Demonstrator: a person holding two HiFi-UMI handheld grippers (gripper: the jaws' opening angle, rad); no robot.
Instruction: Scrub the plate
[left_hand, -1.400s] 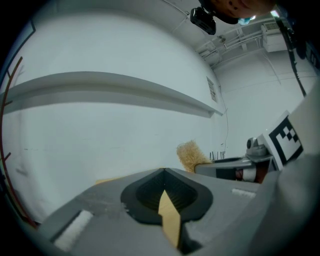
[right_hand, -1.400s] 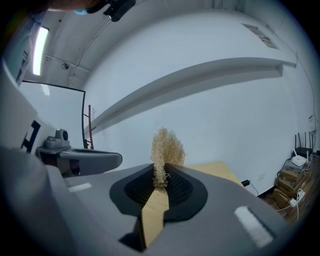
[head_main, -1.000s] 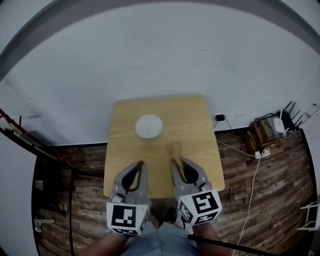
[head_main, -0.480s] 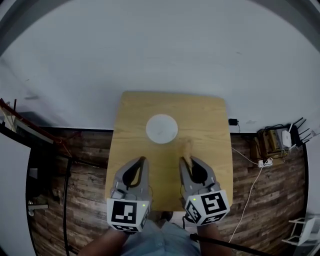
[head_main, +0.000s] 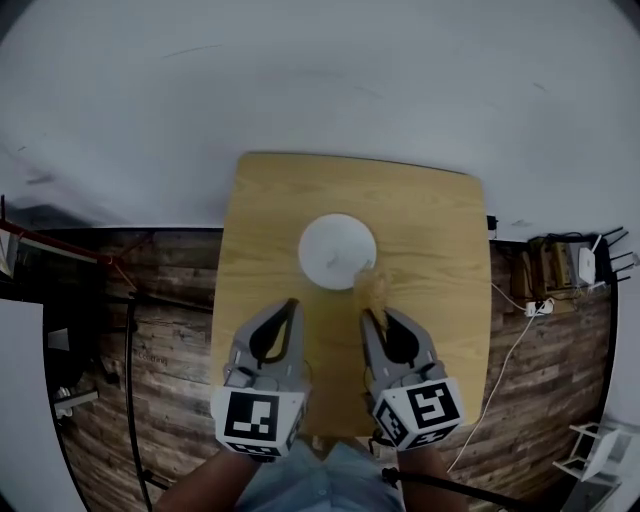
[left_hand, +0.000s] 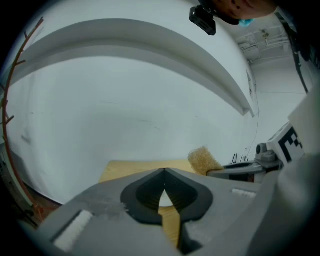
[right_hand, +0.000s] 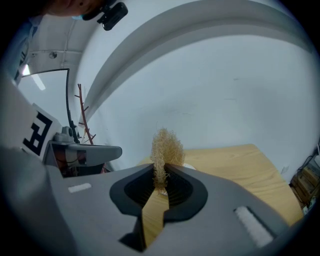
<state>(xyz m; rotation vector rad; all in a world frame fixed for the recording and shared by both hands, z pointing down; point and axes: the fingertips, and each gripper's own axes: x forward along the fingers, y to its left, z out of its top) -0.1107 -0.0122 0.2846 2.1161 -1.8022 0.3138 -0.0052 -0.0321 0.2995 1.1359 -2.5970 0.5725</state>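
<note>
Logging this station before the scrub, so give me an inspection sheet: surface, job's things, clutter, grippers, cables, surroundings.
Surface: wooden table, only the white plate on it.
Job's things: white plate near the table's middle; tan scrubber over the plate's near right edge, contact unclear.
Clutter: nothing seen.
Grippers: left gripper shut, empty; right gripper shut on the tan scrubber.
Cables: white cable on the floor right of the table, by a power strip.
Surroundings: plank floor, white wall.
</note>
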